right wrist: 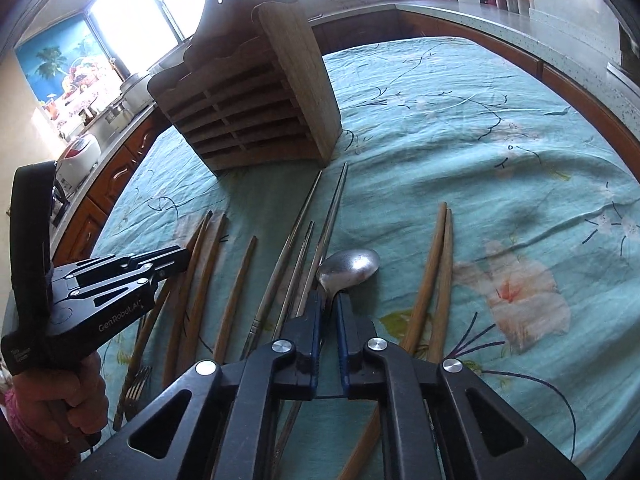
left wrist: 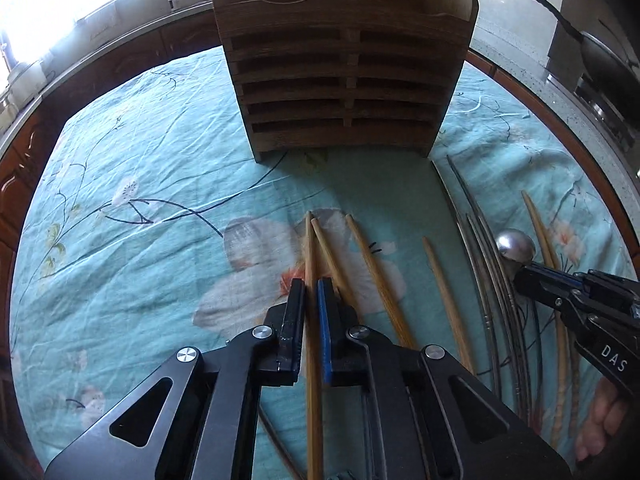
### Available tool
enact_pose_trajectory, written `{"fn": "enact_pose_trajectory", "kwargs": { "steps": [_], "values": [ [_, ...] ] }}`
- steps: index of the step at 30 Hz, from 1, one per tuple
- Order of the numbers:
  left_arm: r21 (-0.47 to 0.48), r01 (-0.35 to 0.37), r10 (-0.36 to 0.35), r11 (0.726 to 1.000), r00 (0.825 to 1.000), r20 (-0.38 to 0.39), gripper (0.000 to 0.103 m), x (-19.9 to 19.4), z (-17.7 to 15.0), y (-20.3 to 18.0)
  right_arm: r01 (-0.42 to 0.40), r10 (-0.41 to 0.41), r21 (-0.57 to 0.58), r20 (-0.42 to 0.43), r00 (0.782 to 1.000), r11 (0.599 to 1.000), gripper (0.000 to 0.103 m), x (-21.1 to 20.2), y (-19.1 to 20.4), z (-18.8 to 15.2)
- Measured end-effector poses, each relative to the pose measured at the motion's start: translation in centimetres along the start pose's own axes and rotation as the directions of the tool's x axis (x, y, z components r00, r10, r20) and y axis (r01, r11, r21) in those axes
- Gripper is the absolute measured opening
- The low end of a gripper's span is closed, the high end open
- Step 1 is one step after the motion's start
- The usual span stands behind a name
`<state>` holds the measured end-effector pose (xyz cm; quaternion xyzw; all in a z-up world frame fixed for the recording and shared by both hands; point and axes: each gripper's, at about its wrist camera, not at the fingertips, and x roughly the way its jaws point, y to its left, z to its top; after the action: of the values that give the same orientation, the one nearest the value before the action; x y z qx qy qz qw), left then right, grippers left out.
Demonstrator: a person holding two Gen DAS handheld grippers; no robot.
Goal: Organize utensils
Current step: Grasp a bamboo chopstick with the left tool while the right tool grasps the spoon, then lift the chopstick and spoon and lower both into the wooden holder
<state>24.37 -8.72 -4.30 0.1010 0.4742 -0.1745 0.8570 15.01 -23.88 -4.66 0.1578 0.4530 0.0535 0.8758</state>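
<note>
The left gripper (left wrist: 311,286) clamps a tan wooden chopstick (left wrist: 310,248) at lower centre; the right gripper (right wrist: 329,300) pinches the steel spoon (right wrist: 349,266) by its neck (mid-frame). Both should lift level toward the slatted wooden rack (left wrist: 344,80) above.

The fork (right wrist: 134,394) lies half hidden under the left gripper (right wrist: 182,258), handle out of sight.

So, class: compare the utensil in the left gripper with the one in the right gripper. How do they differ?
The left gripper is shut on a wooden chopstick, brown and matte; the right gripper is shut on a metal spoon, grey and shiny. The chopstick is a straight, slim stick; the spoon widens into a rounded bowl. Both lie on the floral cloth, pointing roughly toward the wooden rack.
</note>
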Motion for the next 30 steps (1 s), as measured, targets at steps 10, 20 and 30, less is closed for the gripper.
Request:
{"fn": "enact_pose_trajectory", "kwargs": {
  "steps": [10,20,30],
  "values": [
    [-0.102,0.082,-0.068,0.991,0.989,0.134,0.006,-6.8,-0.6,3.3,-0.071,0.069,0.017,0.068,0.995,0.997,0.002,-3.3,0.2,0.4],
    [-0.148,0.144,-0.089,0.978,0.941,0.326,0.006,-15.7,0.0,5.9,-0.124,0.127,-0.028,0.25,0.96,0.992,0.002,-10.5,1.7,3.7],
    [-0.165,0.167,-0.081,0.972,0.899,0.431,0.006,-19.4,1.4,7.1,-0.078,0.107,-0.092,0.369,0.923,0.993,0.002,-13.5,3.1,6.6]
  ]
}}
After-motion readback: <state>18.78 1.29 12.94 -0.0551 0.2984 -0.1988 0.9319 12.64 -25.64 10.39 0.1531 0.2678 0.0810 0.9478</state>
